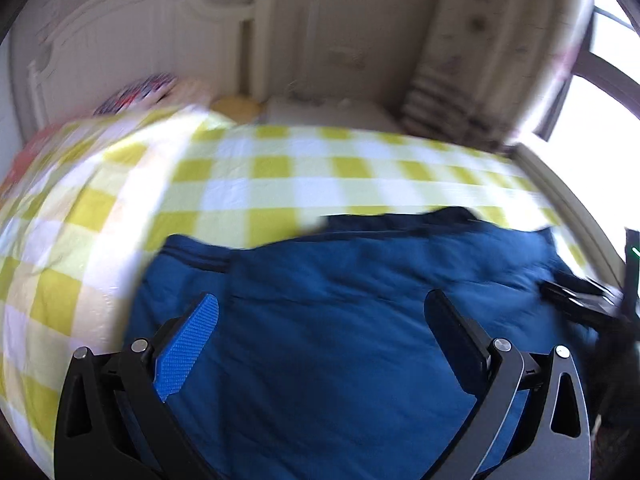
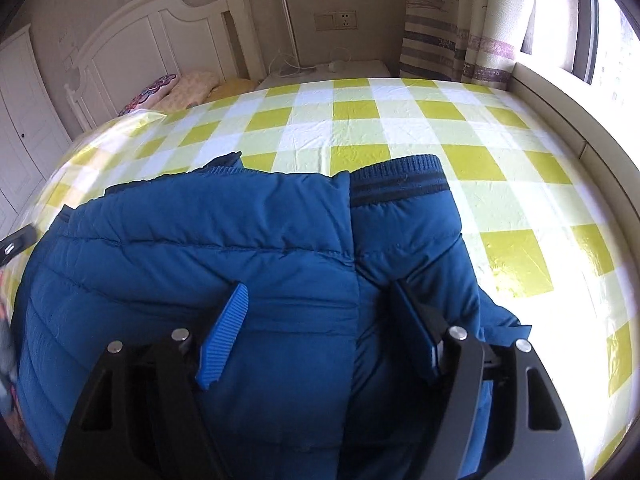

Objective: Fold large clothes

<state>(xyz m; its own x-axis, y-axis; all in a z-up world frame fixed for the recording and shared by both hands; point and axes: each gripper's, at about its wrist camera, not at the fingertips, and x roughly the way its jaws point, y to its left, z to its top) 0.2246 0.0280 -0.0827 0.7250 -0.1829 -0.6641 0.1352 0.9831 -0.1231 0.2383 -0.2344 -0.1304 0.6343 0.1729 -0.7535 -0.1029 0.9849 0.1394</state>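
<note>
Lying spread on the yellow-checked bed (image 2: 420, 120), blue puffer jacket (image 2: 200, 264), left claw (image 1: 320, 308) spread wide above it, right claw (image 2: 320, 300) also wide, gripping nothing, fingers over the quilted fabric.

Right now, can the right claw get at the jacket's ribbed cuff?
Probably yes. The right claw is open over the blue jacket, and the ribbed cuff lies exposed just ahead on the checked sheet, nothing covering it.

Blue quilted jacket (image 2: 240, 248) — folded, ribbed cuff up top — flat on checked sheet (image 2: 440, 120).
</note>
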